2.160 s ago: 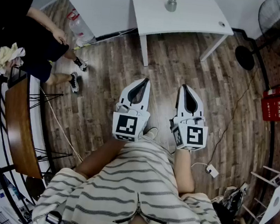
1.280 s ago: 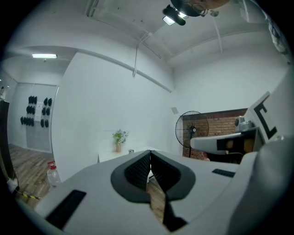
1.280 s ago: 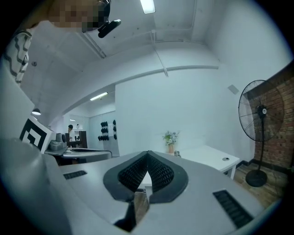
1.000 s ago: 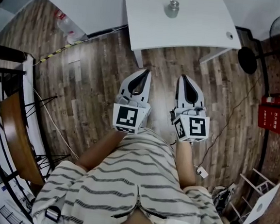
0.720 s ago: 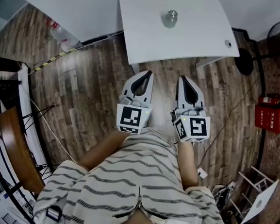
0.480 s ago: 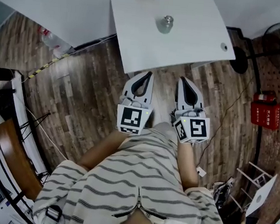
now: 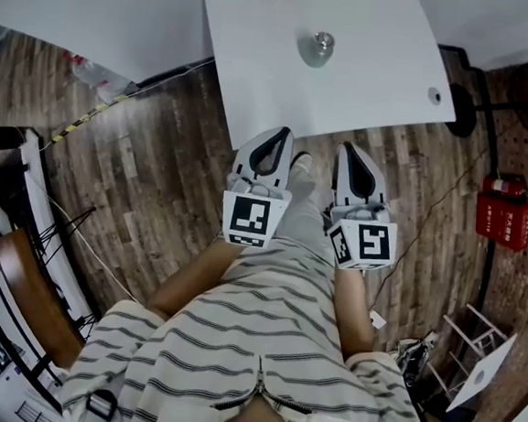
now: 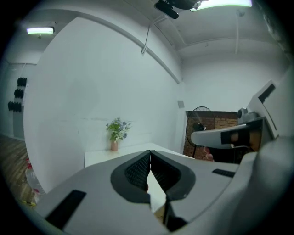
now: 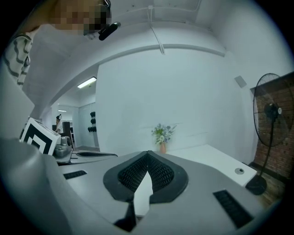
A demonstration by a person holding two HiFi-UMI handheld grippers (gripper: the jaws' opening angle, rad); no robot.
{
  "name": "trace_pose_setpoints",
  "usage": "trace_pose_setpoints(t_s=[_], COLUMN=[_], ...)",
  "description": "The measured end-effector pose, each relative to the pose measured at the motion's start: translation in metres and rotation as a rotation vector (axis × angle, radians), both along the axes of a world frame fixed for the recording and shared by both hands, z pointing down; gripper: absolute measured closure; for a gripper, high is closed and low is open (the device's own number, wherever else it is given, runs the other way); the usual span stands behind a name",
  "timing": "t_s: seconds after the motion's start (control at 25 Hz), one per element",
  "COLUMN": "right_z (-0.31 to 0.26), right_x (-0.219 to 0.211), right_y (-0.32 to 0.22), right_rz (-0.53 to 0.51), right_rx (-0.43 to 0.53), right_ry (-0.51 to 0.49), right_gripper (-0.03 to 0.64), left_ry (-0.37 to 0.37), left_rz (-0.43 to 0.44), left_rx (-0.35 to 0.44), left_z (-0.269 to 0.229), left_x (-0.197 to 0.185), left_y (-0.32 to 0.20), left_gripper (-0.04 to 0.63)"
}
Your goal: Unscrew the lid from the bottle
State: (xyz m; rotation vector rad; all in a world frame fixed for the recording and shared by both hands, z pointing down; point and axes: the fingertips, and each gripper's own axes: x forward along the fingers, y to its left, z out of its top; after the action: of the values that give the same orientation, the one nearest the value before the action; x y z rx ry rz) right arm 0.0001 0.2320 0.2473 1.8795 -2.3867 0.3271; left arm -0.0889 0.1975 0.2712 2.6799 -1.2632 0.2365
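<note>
White desk (image 7: 259, 58): is carrying the bottle (image 7: 316, 50) upright near its middle, its silver lid (image 7: 324, 41) sitting on top, well apart from both tongs.
Head view: alone is showing the bottle, the wooden floor (image 7: 139, 167) and a red crate (image 7: 502, 217) at the right.
Gripper views: are showing a small vase of flowers (image 8: 115, 137) standing at the desk's far edge by the wall, and a fan (image 9: 271, 133) standing off to the right.
Left tongs (image 7: 277, 135): jaws are pressing together with nothing between them, pointing nearly level at the desk's near edge.
Right tongs (image 7: 347, 148): jaws are meeting likewise, empty, running parallel beside the left.
Arms: both forearms are reaching forward from a striped shirt (image 7: 252, 342).
</note>
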Motion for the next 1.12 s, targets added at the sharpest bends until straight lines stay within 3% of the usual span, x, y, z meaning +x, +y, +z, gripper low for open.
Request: trace_pose_setpoints(t_s=[0.36, 0.72, 1.12], right_z=[0.018, 0.055, 0.09], right_x=[0.035, 0.068, 0.073], right_y=[-0.087, -0.147, -0.187], right_rz=[-0.069, -0.174, -0.235], right_rx=[-0.027, -0.1, -0.144], right_ry=[-0.017, -0.021, -0.049], right_gripper=[0.606, 0.606, 0.606], left_ry=[-0.035, -0.094, -0.137], left_rz=[-0.047, -0.047, -0.105], left_rx=[-0.022, -0.058, -0.096], left_z=[0.022, 0.06, 0.099], left_x=[0.037, 0.097, 0.099], left_y=[-0.078, -0.121, -0.157], left_gripper=[0.594, 0.594, 0.58])
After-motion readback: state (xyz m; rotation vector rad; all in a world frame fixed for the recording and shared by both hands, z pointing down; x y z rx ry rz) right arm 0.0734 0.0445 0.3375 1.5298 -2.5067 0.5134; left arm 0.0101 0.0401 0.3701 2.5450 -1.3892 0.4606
